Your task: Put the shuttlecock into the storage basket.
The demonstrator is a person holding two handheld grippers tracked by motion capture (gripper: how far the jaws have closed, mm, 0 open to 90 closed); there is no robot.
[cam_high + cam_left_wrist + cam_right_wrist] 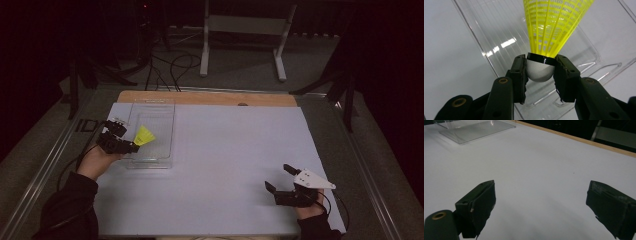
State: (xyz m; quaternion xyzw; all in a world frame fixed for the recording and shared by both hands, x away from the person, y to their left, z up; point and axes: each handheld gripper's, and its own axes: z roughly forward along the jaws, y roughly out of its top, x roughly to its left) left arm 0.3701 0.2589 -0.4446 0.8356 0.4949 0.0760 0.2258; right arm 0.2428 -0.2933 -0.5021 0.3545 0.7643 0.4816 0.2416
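A yellow shuttlecock (554,25) with a white cork base and a black band is clamped by its base between the jaws of my left gripper (540,72). In the high view the left gripper (131,145) holds the shuttlecock (144,136) above a clear plastic tray (160,117) at the left of the white table. That ribbed tray (499,37) lies right under the shuttlecock. My right gripper (278,177) rests near the front right of the table, jaws wide apart, nothing between them. Its own view has the right gripper (541,205) over bare white surface.
The white board (230,150) covers the table, with a wooden strip (210,98) along the far edge. The tray (474,128) lies far off at the top left of the right gripper view. Cables and a metal stand (245,30) lie on the floor beyond.
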